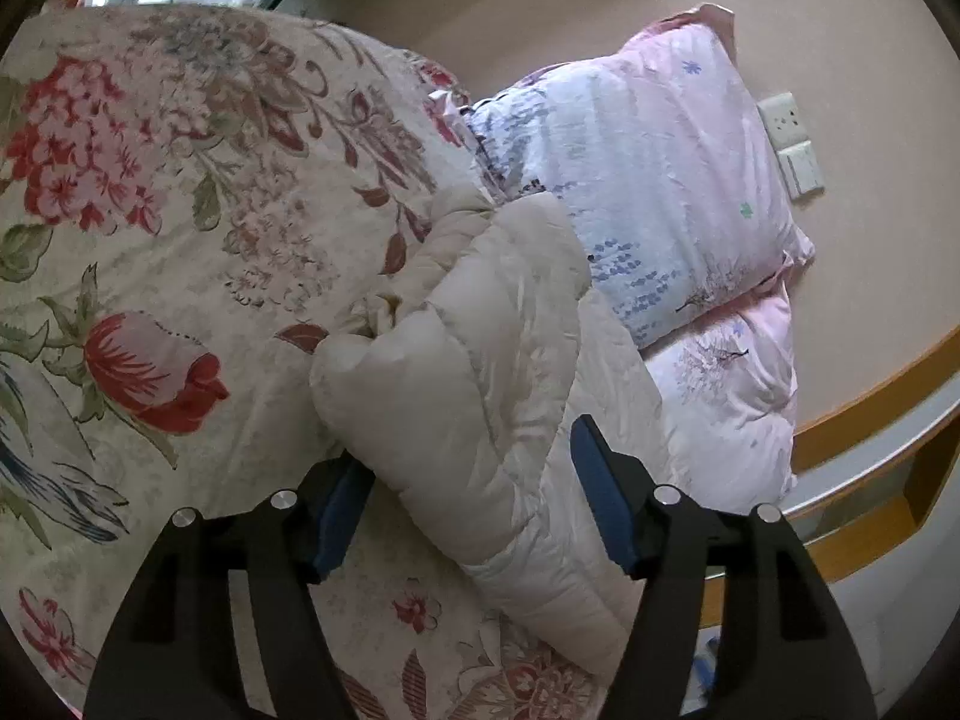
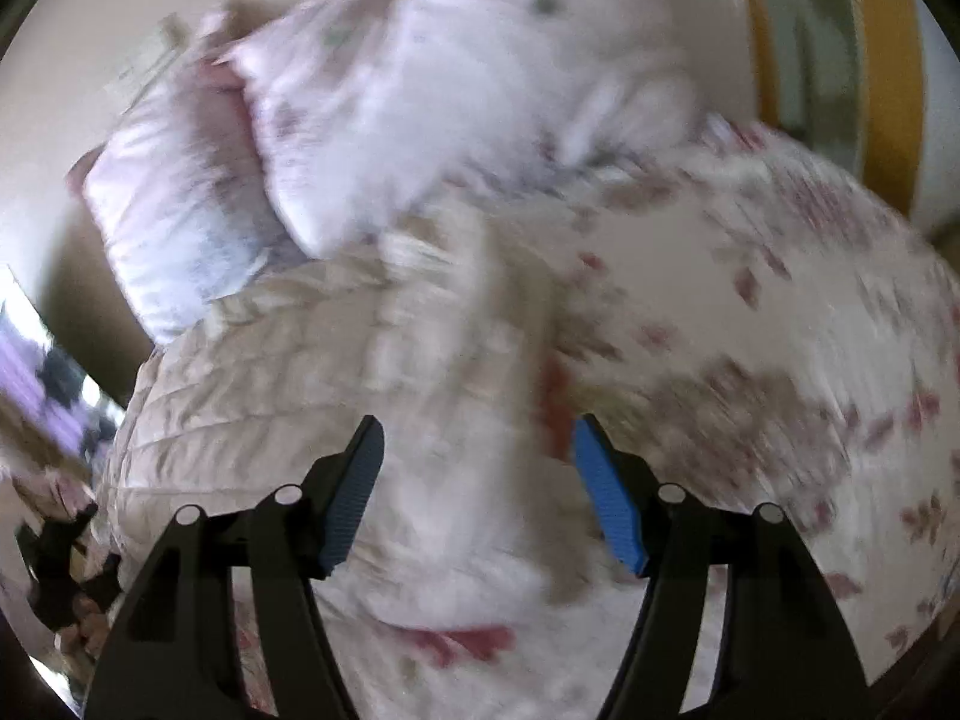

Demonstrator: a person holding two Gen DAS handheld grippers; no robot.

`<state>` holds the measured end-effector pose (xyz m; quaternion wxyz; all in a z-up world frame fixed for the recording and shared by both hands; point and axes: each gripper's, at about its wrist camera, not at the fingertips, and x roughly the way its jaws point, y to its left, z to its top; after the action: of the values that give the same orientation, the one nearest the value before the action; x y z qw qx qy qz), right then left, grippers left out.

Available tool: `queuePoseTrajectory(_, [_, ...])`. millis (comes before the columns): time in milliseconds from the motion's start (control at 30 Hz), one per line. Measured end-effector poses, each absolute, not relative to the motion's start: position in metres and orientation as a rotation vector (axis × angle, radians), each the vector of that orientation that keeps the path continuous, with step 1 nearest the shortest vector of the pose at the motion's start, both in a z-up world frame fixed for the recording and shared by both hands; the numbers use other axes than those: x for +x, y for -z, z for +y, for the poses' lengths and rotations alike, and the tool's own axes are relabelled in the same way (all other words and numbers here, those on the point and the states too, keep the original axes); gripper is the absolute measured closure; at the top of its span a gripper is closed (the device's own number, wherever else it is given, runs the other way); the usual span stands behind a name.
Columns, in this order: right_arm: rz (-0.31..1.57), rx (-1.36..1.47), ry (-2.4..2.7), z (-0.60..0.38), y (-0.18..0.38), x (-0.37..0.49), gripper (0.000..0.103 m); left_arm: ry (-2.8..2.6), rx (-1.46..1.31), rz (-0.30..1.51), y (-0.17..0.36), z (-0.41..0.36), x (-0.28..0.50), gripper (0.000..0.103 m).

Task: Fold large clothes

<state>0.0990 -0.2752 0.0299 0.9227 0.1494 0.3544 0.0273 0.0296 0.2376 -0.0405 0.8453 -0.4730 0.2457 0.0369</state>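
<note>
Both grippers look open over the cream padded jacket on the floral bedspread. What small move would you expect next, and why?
Probably a re-grasp: the left gripper stands open with a bunched fold of the cream padded jacket between its fingers, unclamped, and the right gripper is open above it. The jacket lies rumpled on the floral bedspread, so closing the left on that fold seems likely.

One cream quilted jacket (image 1: 480,360) is lying between the jaws, bunched up. Two pink pillows (image 1: 660,180) are sitting beyond the jaws, one stacked on the other. One floral bedspread (image 1: 150,210) is spreading beneath the jaws and out to their left. Two wall plates (image 1: 792,144) are showing far beyond the right jaw.
</note>
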Motion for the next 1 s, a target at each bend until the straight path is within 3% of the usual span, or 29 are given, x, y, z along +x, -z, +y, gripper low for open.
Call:
queuePoseTrajectory(333, [0.661,-0.028,-0.186,-0.138,-0.054,0.136,0.037,-0.083,-0.950,0.521,0.045,0.228,0.033,0.035])
queuePoseTrajectory(633, [0.689,-0.126,-0.138,-0.096,-0.034,0.158,0.037,-0.090,-0.953,0.513,0.046,0.230,0.035,0.035])
queuePoseTrajectory(800, [0.726,-0.169,-0.116,-0.086,-0.016,0.173,0.037,-0.082,-0.938,0.511,0.045,0.228,0.038,0.027])
queuePoseTrajectory(867, [0.772,-0.202,-0.110,-0.080,-0.002,0.181,0.036,-0.075,-0.923,0.516,0.043,0.226,0.041,0.020])
queuePoseTrajectory(1000, [0.804,-0.254,-0.099,-0.071,0.014,0.187,0.034,-0.080,-0.908,0.534,0.042,0.227,0.045,0.017])
